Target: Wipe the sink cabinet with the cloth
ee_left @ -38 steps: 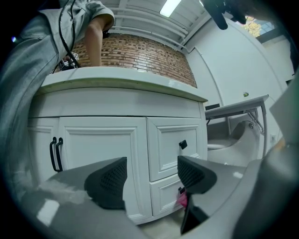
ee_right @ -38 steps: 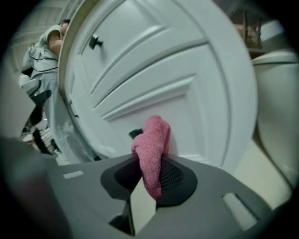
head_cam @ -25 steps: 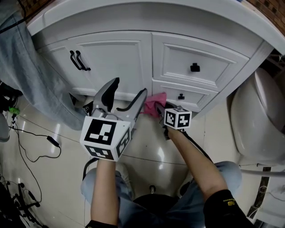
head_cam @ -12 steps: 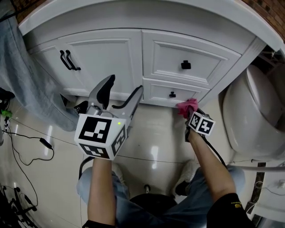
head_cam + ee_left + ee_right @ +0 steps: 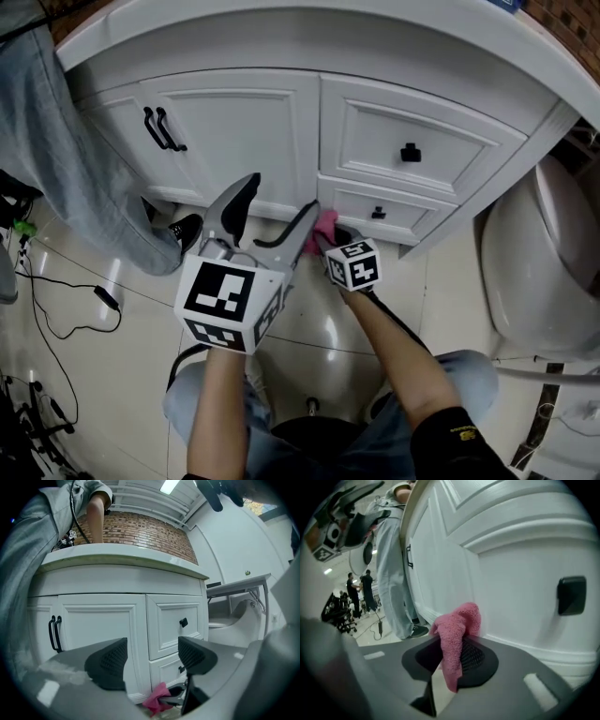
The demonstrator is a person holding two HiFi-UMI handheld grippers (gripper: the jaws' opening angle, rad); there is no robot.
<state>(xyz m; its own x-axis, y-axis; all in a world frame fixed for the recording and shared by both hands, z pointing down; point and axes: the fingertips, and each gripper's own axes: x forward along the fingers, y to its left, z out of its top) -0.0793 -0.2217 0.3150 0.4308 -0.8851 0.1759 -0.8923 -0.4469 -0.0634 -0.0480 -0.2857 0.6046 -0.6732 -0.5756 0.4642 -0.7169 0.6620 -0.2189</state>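
Observation:
The white sink cabinet (image 5: 281, 122) fills the top of the head view, with a double door on the left and two drawers on the right. My right gripper (image 5: 323, 236) is shut on a pink cloth (image 5: 325, 222) and presses it against the bottom left edge of the lower drawer (image 5: 394, 211). In the right gripper view the pink cloth (image 5: 457, 630) hangs between the pads, touching the white cabinet front (image 5: 511, 588). My left gripper (image 5: 277, 208) is open and empty, held off the cabinet just left of the cloth (image 5: 157, 701).
A person in grey trousers (image 5: 75, 159) stands at the cabinet's left side. A white toilet (image 5: 544, 253) is at the right. Black cables (image 5: 66, 300) lie on the tiled floor at the left. Black handles (image 5: 161, 128) sit on the doors, knobs (image 5: 410, 152) on the drawers.
My right gripper has swept the cloth left along the base of the lower drawer, from near its right end to its left edge. The left gripper has stayed open.

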